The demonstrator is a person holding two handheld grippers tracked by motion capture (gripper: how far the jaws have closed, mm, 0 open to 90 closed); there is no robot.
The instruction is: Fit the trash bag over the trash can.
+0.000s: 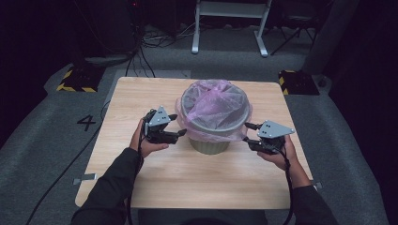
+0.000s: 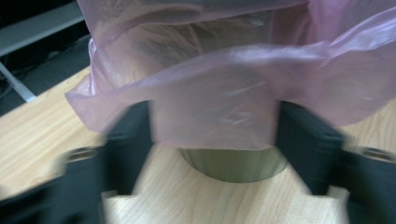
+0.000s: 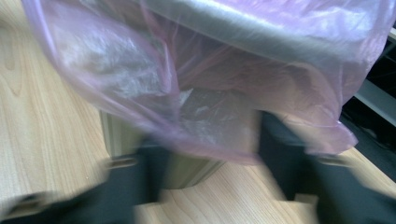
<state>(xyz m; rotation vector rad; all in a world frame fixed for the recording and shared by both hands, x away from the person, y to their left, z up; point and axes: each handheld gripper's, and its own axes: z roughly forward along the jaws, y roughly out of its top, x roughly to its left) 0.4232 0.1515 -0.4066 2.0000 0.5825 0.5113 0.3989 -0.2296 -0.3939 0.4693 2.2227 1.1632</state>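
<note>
I am working at the table, where the bin is standing just past centre toward twelve o'clock, its pink bag folded down over the rim. My left gripper is sitting at the bin's nine o'clock with the bag's hanging skirt between its jaws. My right gripper is sitting at three o'clock, jaws straddling the skirt. Both pairs are blurred; I cannot tell whether either is pinching the plastic.
</note>
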